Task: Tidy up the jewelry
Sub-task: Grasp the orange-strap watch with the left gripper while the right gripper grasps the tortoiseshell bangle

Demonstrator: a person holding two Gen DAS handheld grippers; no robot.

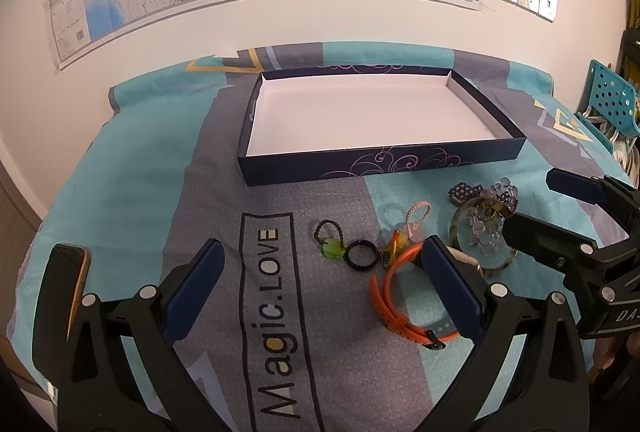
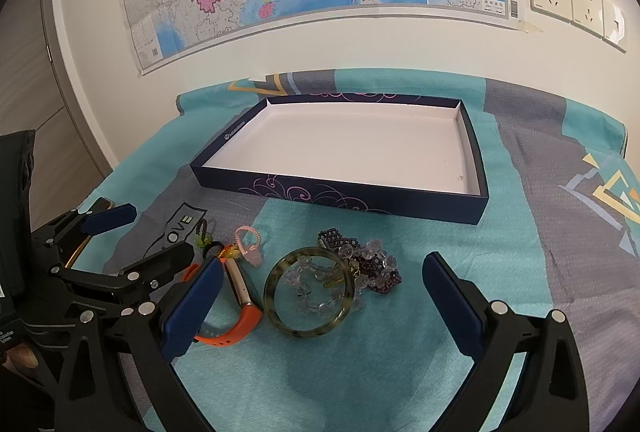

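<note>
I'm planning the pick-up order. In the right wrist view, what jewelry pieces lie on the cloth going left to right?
Green bead charm → orange watch band → pink loop charm → olive bangle → dark bead bracelet. The clear beads overlap the bangle, so I leave them out.

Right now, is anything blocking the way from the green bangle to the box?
Nothing visible does. Between the mottled green bangle and the shallow dark blue box lies only bare cloth; the beaded bracelets sit off to its right side.
</note>
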